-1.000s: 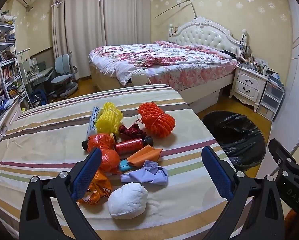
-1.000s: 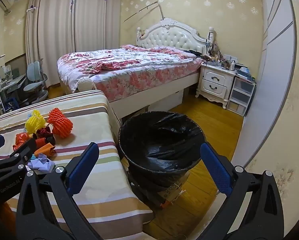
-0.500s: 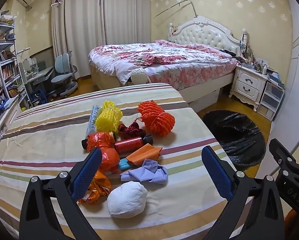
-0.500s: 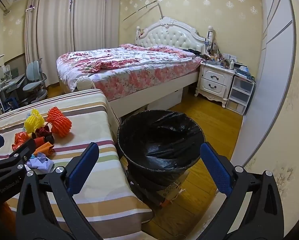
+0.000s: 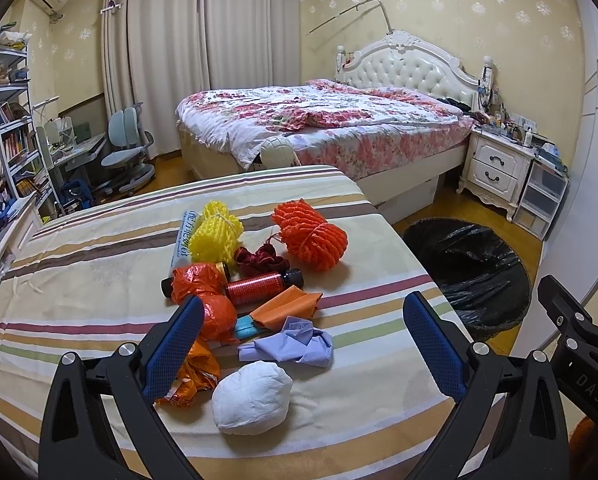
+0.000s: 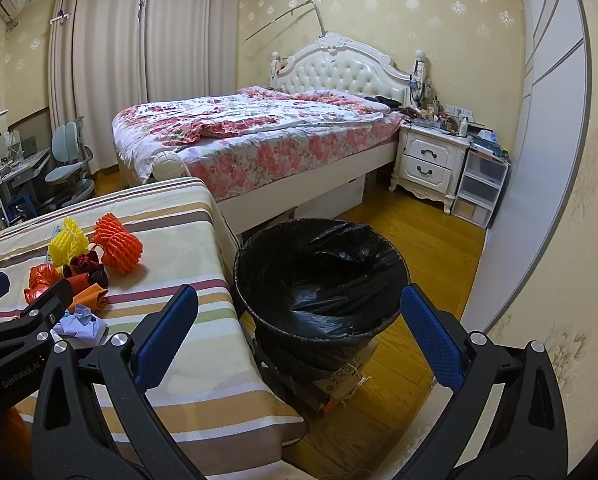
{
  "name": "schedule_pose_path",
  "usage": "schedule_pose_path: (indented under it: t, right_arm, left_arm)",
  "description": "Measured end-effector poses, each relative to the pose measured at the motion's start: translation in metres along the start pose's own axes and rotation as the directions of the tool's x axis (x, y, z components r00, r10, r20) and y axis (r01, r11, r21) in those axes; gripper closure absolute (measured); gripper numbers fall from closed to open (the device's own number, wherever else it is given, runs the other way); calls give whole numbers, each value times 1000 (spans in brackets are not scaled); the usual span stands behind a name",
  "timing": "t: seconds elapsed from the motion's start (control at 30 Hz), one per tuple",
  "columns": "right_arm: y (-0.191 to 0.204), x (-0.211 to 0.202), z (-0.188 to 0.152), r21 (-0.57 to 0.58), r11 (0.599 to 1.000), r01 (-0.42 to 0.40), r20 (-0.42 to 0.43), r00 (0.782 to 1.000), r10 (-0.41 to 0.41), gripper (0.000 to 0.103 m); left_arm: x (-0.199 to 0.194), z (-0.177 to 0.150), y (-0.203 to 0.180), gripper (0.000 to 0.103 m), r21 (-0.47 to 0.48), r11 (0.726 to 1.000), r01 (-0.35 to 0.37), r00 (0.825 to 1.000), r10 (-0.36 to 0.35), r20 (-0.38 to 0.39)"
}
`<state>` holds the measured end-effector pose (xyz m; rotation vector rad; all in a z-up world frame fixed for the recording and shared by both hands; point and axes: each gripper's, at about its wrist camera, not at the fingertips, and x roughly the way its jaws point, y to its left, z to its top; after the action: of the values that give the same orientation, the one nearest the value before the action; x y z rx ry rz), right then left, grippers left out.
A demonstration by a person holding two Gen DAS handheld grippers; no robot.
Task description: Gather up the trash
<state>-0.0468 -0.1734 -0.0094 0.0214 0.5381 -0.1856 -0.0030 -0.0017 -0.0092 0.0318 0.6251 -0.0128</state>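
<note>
Left claw (image 5: pixel 299 344) spread wide, empty, above crumpled white paper ball (image 5: pixel 252 397) on striped-cloth table (image 5: pixel 99 280). Right claw (image 6: pixel 299 340) likewise spread, empty, over black-lined round trash bin (image 6: pixel 319 276) standing just beside the table's edge.

Striped tablecloth (image 5: pixel 99 264) in cream, tan, brown and maroon; yellow foam net (image 5: pixel 215 236), orange foam net (image 5: pixel 311 236), white wad (image 5: pixel 251 398), lilac paper (image 5: pixel 295 346), black bin liner (image 6: pixel 323 272), pink floral bedspread (image 5: pixel 319 120).

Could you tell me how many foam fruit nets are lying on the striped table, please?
2: a yellow foam net at the pile's far left, and an orange foam net to its right. Others may be hidden under the pile.
</note>
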Motion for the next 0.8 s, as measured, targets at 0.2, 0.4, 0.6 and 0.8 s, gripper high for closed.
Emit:
schedule_pose_path:
  t: [0.2, 0.4, 0.6, 0.8]
  right_arm:
    - [0, 0, 0, 1, 1000, -1, -1, 1000, 1, 4]
    - [0, 0, 0, 1, 1000, 0, -2, 1000, 0, 4]
    - [-1, 0, 0, 1, 1000, -1, -3, 1000, 1, 4]
    - [0, 0, 0, 3, 1000, -1, -4, 1000, 1, 4]
  left_arm:
    - [0, 0, -1, 6, 1, 1000, -1, 1000, 1, -1]
    - [0, 1, -1, 6, 0, 1000, -2, 1000, 2, -2]
    - [0, 0, -2, 6, -1, 1000, -2, 1000, 2, -3]
    - [0, 0, -2, 6, 1, 1000, 0, 1000, 0, -3]
